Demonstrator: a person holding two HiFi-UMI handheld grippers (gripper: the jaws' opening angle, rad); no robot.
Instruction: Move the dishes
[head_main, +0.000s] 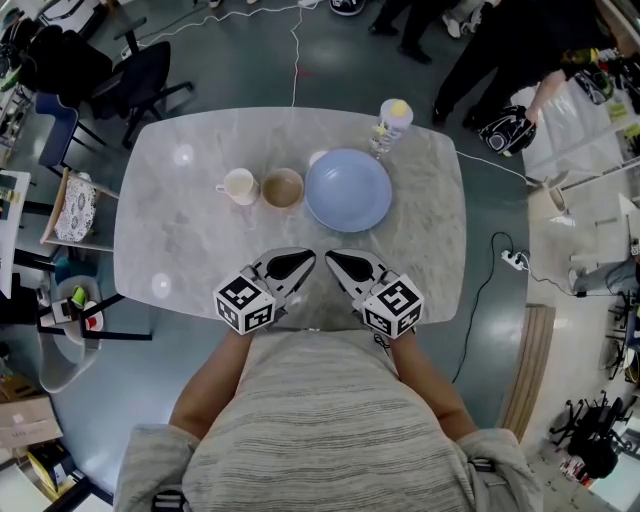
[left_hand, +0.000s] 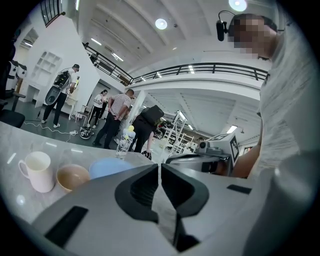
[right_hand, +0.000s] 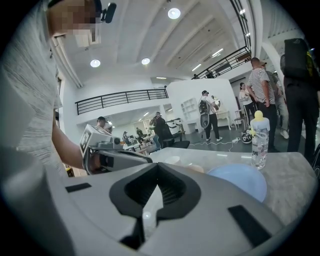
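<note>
Left gripper (left_hand: 160, 167): the fingers (left_hand: 141, 192) are clenched, tips meeting with only a thin slit between them, and nothing is grasped. Right gripper (right_hand: 157, 172): its fingers are clenched tip to tip and also empty.

In the head view, the left gripper (head_main: 303, 262) and the right gripper (head_main: 335, 262) sit side by side over the near edge of the bench (head_main: 190, 250). Their tips angle toward each other, near but apart.

The dishes stand in a row across the middle of the bench, at 12 o'clock from the grippers and well apart from them:
- White mug (head_main: 238, 186), at 11 o'clock from the left gripper, handle toward 9 o'clock.
- Tan bowl (head_main: 283, 188), just beside the mug at its 3 o'clock.
- Blue plate (head_main: 348, 190), just beside the bowl at its 3 o'clock.

A clear bottle (head_main: 392, 122) with a yellow cap stands upright at 1 o'clock from the plate, near the far edge.
</note>
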